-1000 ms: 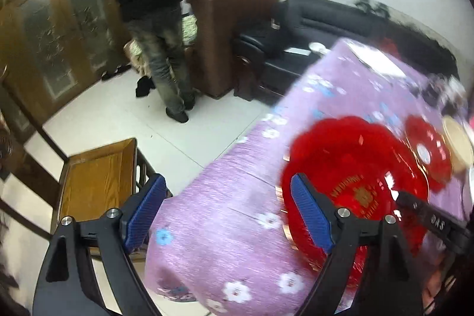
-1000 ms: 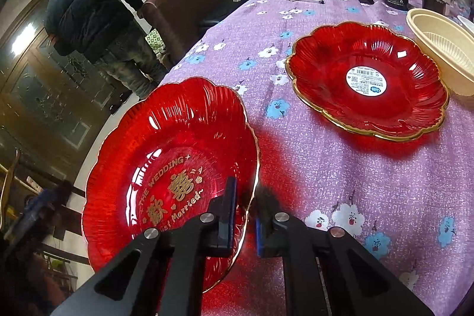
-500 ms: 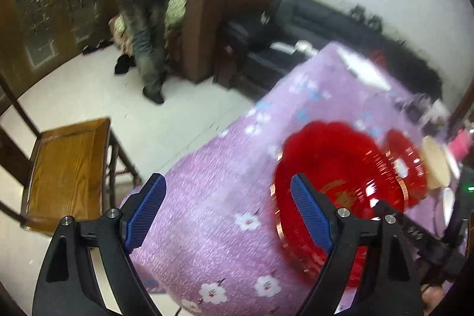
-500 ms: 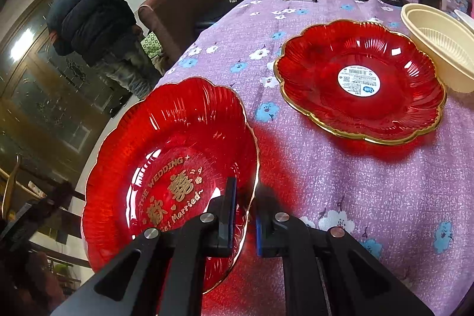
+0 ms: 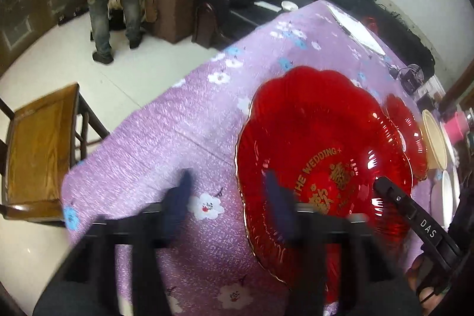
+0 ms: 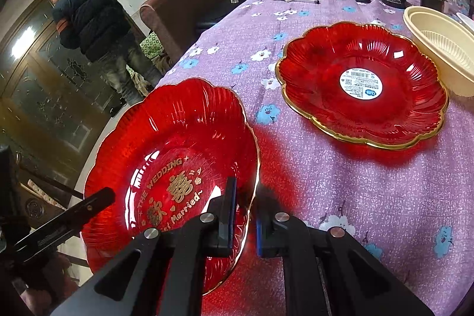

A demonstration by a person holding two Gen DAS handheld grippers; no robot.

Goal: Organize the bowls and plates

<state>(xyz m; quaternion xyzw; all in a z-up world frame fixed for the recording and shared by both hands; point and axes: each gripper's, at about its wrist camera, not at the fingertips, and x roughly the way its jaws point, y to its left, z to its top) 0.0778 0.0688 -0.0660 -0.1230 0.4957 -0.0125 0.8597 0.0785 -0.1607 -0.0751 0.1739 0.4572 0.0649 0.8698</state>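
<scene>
My right tongs [image 6: 247, 222] pinch the near rim of the red wedding plate [image 6: 166, 168], tilted off the bench [image 6: 370, 182]. My left tongs [image 5: 231, 197], just closing, straddle its far rim without pressing. I'd seat both grips before carrying it onto the second red plate [image 6: 364, 82].

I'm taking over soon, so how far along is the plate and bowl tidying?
Done: no stacking visible yet. In hand: the right tongs grip the wedding plate by its rim, tilted up; the left tongs, jaws just closing, straddle its other edge. Left: the stickered red plate and cream bowl sit side by side on the cloth.
</scene>
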